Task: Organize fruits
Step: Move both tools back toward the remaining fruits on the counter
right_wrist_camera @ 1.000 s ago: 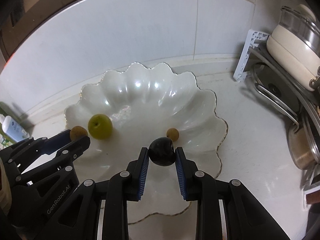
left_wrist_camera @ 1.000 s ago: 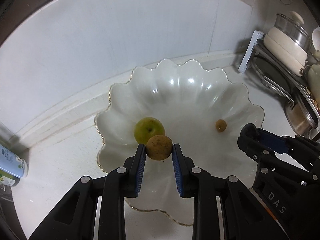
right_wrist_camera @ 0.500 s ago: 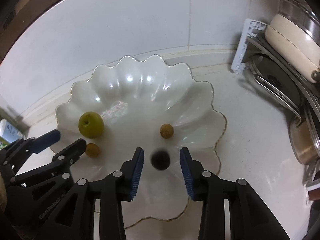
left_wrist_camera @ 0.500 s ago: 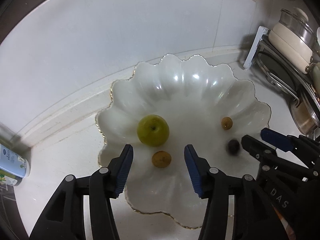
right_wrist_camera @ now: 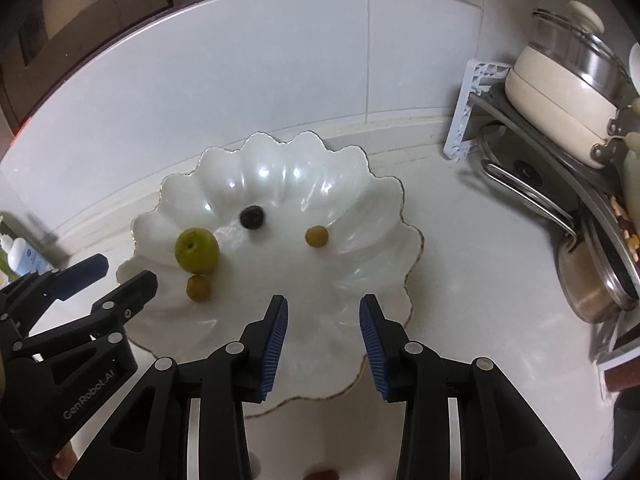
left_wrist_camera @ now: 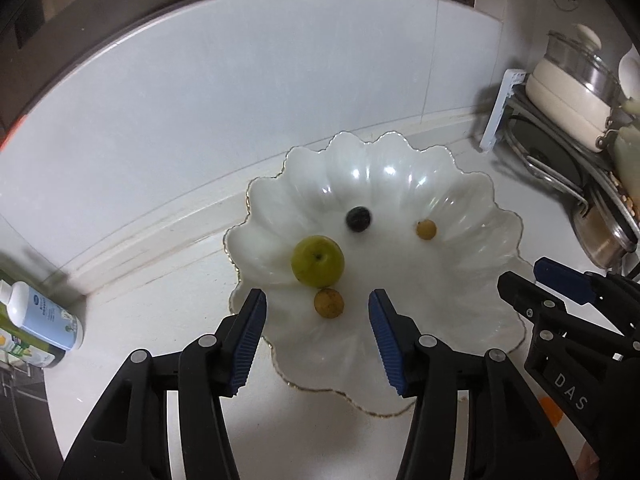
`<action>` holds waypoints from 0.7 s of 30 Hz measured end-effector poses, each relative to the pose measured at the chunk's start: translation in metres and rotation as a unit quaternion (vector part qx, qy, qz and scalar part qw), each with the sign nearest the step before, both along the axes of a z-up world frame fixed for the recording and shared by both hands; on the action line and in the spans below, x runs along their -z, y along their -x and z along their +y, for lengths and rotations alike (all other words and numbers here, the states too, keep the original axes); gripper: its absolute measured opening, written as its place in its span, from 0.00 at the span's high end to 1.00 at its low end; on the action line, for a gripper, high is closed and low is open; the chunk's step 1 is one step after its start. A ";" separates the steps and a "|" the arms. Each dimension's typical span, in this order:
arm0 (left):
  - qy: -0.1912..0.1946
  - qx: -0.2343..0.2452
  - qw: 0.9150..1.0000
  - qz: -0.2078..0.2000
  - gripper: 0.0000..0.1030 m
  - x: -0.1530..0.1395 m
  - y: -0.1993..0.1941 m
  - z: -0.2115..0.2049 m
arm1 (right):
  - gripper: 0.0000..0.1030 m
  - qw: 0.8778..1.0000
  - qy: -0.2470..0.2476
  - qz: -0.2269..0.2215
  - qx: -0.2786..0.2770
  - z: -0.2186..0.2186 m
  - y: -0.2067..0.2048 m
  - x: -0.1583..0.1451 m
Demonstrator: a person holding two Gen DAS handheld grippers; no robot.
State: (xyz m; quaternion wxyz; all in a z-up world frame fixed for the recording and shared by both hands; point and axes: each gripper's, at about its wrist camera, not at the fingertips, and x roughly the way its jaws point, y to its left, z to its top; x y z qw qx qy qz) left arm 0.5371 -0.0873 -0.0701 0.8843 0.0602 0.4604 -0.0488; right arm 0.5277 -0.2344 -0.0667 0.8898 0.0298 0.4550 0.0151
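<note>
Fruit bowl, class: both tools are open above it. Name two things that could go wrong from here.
1. The dark fruit is round and lies free on the bowl's glossy slope; it may roll.
2. The left tool hangs just above the brown fruit, which touches the green fruit; dipping could knock both.

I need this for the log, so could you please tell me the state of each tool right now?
Left tool: open, holding nothing, above the white dish.
Right tool: open, holding nothing.
</note>
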 end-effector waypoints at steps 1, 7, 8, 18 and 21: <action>0.001 -0.001 1.000 -0.003 0.49 -0.003 0.003 0.001 | 0.62 1.000 -0.002 -0.002 0.001 -0.001 0.002 -0.002; 0.002 0.007 1.000 -0.017 0.49 -0.018 0.021 0.002 | 0.62 1.000 -0.006 -0.018 0.002 -0.001 0.019 -0.016; 0.002 0.008 1.000 -0.019 0.49 -0.020 0.023 0.003 | 0.62 1.000 -0.006 -0.021 0.002 -0.002 0.022 -0.018; 0.008 0.015 0.999 -0.039 0.49 -0.041 0.049 0.006 | 0.62 0.999 -0.007 -0.050 0.003 -0.004 0.052 -0.041; 0.009 0.019 0.999 -0.046 0.49 -0.046 0.057 0.006 | 0.62 0.998 -0.008 -0.056 0.006 -0.006 0.060 -0.045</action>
